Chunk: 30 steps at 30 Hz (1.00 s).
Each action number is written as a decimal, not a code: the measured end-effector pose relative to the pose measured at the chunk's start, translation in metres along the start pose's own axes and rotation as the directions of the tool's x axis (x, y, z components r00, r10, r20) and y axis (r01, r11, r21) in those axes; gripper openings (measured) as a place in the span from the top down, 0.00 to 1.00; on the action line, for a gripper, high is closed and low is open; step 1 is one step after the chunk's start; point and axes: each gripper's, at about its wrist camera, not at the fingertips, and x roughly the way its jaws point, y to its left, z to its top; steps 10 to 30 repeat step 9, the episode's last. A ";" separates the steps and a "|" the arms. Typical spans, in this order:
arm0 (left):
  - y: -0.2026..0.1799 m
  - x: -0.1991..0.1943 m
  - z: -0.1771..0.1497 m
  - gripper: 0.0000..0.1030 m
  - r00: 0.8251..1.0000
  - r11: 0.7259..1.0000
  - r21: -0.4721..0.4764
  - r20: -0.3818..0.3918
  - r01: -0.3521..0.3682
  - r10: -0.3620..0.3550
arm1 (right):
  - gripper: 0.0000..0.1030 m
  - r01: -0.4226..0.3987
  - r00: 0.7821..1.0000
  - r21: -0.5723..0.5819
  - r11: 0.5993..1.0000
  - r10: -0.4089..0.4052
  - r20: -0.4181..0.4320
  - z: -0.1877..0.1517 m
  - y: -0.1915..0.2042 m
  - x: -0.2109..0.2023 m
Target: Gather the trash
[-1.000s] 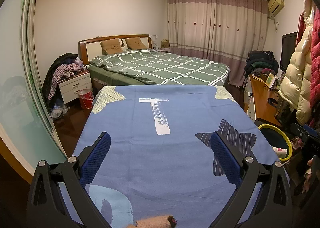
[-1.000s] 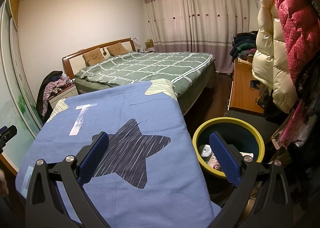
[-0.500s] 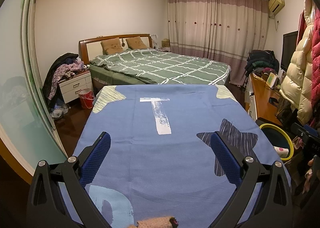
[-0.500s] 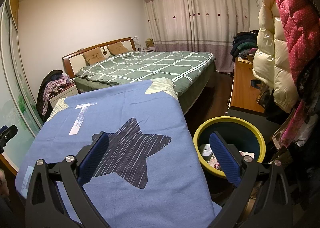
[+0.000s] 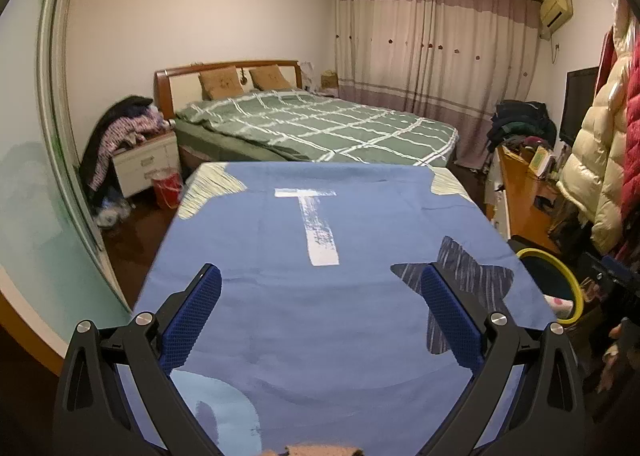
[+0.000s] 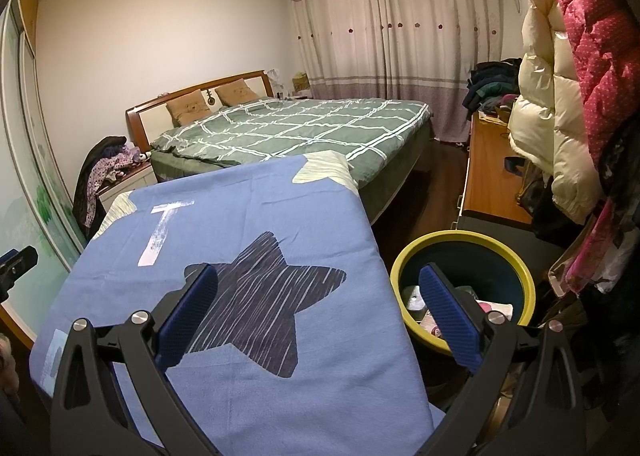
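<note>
Left wrist view: left claw [image 5: 320, 294] spread wide, nothing between its blue pads [image 5: 192, 320], poised over the worktop [image 5: 312, 320] with its blue cloth. White T print and dark star print [image 5: 460, 284] lie on the cloth. Only a partial arc of the trash bin [image 5: 560, 284] shows, past the worktop's right edge, with a pale item inside at its near rim. A tan fuzzy object [image 5: 316, 450] shows at the bottom edge, cut off by the frame; identity not determinable. A red bucket [image 5: 168, 186] stands on the floor by the nightstand, seen only here.

Right wrist view: right claw [image 6: 318, 292] likewise spread wide and empty, one pad over the star print, the other over the bin. Trash bin [image 6: 400, 272] seen almost whole: round, yellow-rimmed, dark inside, upright with mouth facing up, standing just beside the worktop's right edge. Trash [image 6: 414, 298] lies in its bottom; individual pieces and their long axes cannot be made out. Green checked bed [image 6: 288, 132] beyond.
</note>
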 end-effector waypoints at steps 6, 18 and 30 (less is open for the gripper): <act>0.020 0.048 0.015 0.05 0.998 1.000 -0.016 -0.054 -0.026 0.025 | 0.07 -0.062 0.997 0.004 0.998 0.062 -0.043 0.022 0.006 0.045; 0.038 0.095 0.023 0.05 0.992 0.997 -0.026 -0.109 -0.067 0.064 | 0.07 -0.076 0.992 -0.027 0.997 0.073 -0.106 0.029 0.022 0.088; 0.038 0.095 0.023 0.05 0.992 0.997 -0.026 -0.109 -0.067 0.064 | 0.07 -0.076 0.992 -0.027 0.997 0.073 -0.106 0.029 0.022 0.088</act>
